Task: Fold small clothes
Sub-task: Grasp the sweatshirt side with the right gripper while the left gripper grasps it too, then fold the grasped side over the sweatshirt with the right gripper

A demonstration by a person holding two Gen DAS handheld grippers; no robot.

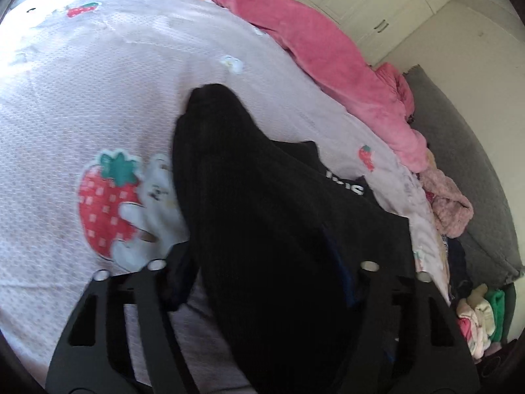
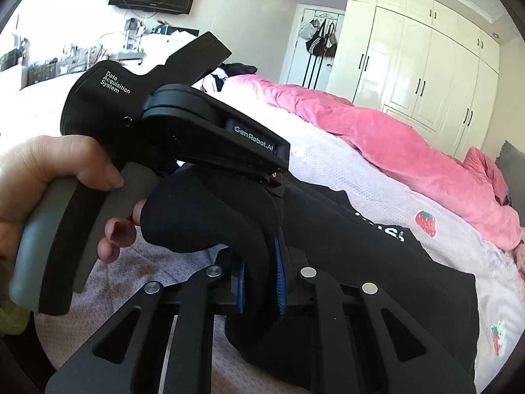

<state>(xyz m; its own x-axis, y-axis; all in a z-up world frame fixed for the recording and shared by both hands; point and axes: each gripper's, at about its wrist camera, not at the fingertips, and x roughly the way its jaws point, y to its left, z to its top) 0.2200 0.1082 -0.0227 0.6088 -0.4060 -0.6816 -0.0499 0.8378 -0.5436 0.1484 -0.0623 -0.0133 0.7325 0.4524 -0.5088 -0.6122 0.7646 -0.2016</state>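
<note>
Right gripper (image 2: 261, 282) was clamped on a fold of the black garment (image 2: 377, 282), blue pads (image 2: 280, 279) nearly together; left gripper (image 2: 279, 180), held by one hand (image 2: 49, 177), met the same garment just ahead, fingertips hidden, grip undeterminable; garment draped over the strawberry-print sheet (image 1: 82, 98); two grippers, one garment.

You are looking at a black garment (image 2: 377, 262) of soft, finely ribbed cloth with white lettering on it, lying spread out beyond your right fingers. One rounded fold of it (image 2: 210, 210) is rising just ahead of the blue pads (image 2: 280, 282) and running down between them, pinched there. In the left view, the same black cloth (image 1: 262, 213) is draping from between the fingers forward to a blunt tip ahead of them.
</note>
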